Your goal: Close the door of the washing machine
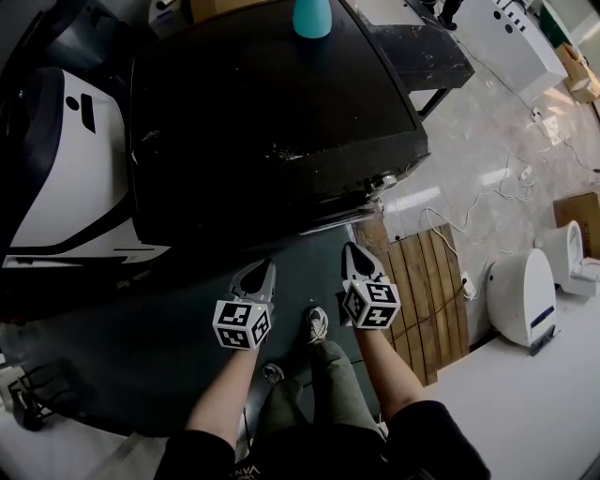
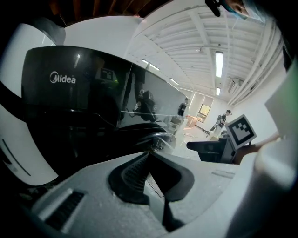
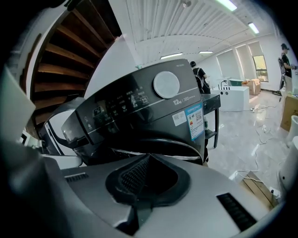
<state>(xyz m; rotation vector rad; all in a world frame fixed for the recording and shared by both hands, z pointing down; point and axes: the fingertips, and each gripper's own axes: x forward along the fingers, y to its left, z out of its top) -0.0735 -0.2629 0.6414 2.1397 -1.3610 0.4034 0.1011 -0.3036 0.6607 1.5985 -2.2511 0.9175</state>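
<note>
Two grippers [image 1: 266,267] [image 1: 348,248], one dark washing machine [image 1: 272,112], one teal cup [image 1: 312,17].

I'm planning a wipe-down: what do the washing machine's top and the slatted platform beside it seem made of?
The washing machine's top: dark glossy painted metal or plastic, judging by its sheen and reflections. The slatted platform: likely bare, matte wood; brown grained planks with gaps.

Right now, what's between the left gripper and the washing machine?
Nothing. In the head view, only a strip of bare dark floor separates the shut left gripper from the washing machine.

Left gripper [image 1: 266,267], right gripper [image 1: 350,249]: fingers [image 2: 132,171] together.
</note>
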